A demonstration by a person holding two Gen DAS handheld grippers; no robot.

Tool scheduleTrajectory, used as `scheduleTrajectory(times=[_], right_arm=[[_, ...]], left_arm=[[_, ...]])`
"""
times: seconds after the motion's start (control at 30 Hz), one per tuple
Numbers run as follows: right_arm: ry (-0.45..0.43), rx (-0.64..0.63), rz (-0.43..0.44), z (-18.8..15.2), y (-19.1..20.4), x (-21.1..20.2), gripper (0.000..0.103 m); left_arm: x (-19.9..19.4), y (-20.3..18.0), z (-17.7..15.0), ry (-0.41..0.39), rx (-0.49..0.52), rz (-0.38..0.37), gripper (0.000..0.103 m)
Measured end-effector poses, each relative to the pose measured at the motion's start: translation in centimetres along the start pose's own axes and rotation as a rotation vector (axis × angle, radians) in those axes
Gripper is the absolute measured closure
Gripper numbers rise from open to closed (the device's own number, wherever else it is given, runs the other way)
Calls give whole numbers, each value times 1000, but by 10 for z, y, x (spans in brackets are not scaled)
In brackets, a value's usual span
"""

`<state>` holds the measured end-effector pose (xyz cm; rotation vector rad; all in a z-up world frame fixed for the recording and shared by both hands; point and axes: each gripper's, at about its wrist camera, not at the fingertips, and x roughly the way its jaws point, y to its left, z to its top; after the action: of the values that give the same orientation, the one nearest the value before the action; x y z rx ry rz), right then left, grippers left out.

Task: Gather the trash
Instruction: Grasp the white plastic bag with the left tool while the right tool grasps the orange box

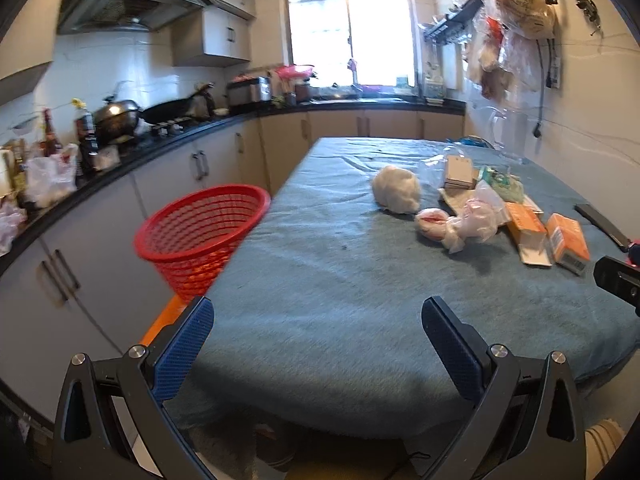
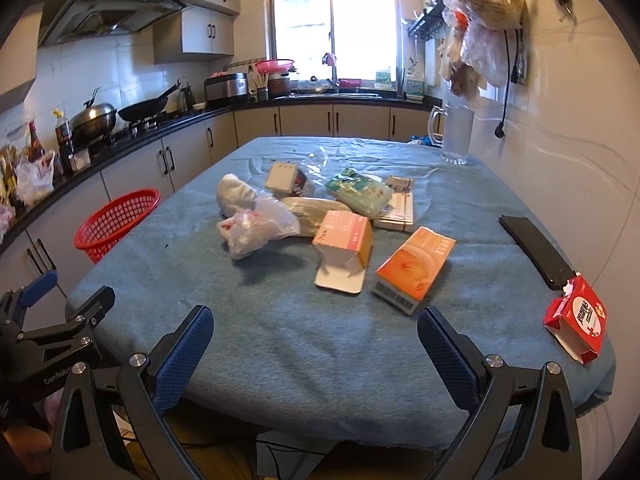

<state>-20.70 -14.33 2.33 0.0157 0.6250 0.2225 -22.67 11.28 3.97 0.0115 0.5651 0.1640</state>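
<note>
A bright window [image 2: 334,28] lights a tiled kitchen where beige cabinets [image 2: 308,122] under a black counter [image 2: 168,124] wrap the left and far walls, a range hood [image 2: 108,14] hangs left, and a blue-clothed table [image 2: 320,340] fills the middle.

Table cover: blue cloth [image 2: 320,340].
Right edge: black phone [image 2: 536,250], lying flat.
Far corner: clear pitcher [image 2: 456,134], upright.
Counter: wok [image 2: 142,110], pot [image 2: 94,118].

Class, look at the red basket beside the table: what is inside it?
The red basket shows only bare red mesh on its inner wall; no trash is visible. Its bottom is hidden by the near rim and the table edge.
</note>
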Motion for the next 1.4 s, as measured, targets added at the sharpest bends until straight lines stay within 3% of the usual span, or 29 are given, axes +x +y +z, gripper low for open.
scheduleTrajectory(times=[0.1, 0.2, 0.3, 0.43, 0.57, 0.9, 0.97, 1.1, 1.27, 1.4], right_arm=[[-2, 39, 26, 7, -17, 1, 1], [1, 57, 46, 17, -30, 5, 6], [20, 87, 85, 27, -42, 13, 24], [33, 142, 83, 33, -59, 24, 25], [63, 210, 84, 35, -78, 37, 25], [101, 333, 73, 34, -117, 52, 25], [112, 355, 66, 36, -124, 56, 25], [141, 371, 69, 36, -128, 67, 24], [175, 376, 64, 38, -124, 84, 23], [200, 355, 37, 38, -117, 96, 22]], left_arm=[[11, -4, 15, 24, 14, -67, 0], [27, -12, 34, 62, 27, -153, 11], [45, -24, 49, 91, 64, -231, 22], [69, -50, 59, 133, 162, -325, 22], [83, -79, 64, 131, 275, -373, 22], [119, -132, 68, 129, 453, -331, 22], [127, -137, 70, 134, 456, -318, 26], [141, -133, 76, 194, 400, -348, 61], [141, -113, 79, 227, 301, -380, 66], [128, -94, 79, 204, 238, -401, 66]])
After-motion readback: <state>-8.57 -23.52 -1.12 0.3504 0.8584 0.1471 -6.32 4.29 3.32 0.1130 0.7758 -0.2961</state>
